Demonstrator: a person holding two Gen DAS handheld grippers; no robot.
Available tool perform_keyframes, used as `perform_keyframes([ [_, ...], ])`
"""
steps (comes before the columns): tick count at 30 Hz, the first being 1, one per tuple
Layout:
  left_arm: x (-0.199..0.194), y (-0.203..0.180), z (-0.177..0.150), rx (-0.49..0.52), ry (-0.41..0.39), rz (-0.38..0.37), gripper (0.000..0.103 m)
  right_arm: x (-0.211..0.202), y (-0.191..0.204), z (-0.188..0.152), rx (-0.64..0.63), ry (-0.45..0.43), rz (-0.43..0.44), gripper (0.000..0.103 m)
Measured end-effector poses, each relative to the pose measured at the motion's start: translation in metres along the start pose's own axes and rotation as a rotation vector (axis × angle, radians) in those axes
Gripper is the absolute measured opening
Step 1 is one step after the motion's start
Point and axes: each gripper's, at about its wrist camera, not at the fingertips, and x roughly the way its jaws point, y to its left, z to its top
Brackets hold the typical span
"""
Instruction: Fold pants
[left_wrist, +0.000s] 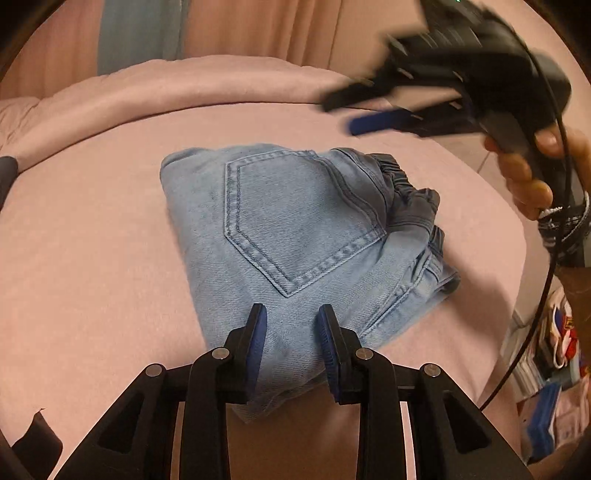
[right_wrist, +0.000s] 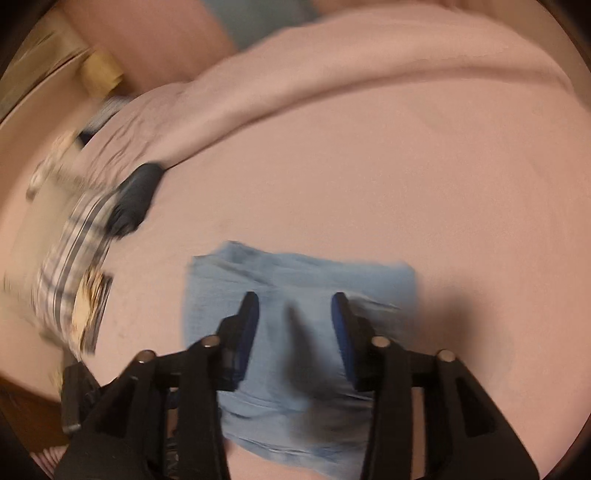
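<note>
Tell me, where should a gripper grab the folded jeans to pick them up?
Probably the folded jeans are best gripped at the near folded edge, below the back pocket, coming in low from the left gripper side. That edge looks thick and smooth, so every layer gets pinched together. The bunched elastic waistband on the far right looks loose and uneven.

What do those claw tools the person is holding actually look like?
Each is a black plastic gripper with two fingers lined with ribbed blue pads, joined by angular black links with round silver pins. The left gripper shows this up close. The right gripper has a chunky black body, and a thin black cable trails down from it. The person's bare right hand wraps its handle, with dark-and-white braided bands at the wrist.
</note>
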Motion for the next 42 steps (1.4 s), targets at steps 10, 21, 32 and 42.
perform_keyframes([
  [10, 0.0, 0.018, 0.007, -0.034, 0.005, -0.02, 0.029, 0.152, 0.075, 0.013, -0.188, 0.251, -0.075, 0.042],
  [21, -0.044, 0.037, 0.037, -0.093, -0.034, -0.102, 0.029, 0.021, 0.007, 0.034, -0.002, 0.019, 0.011, 0.043],
  [32, 0.059, 0.06, 0.094, -0.054, 0.086, 0.015, 0.029, 0.027, 0.02, -0.072, -0.194, 0.172, 0.031, 0.034],
  [42, 0.018, 0.045, 0.088, -0.041, 0.053, 0.001, 0.029, -0.009, -0.008, -0.09, -0.071, 0.013, 0.092, 0.035],
])
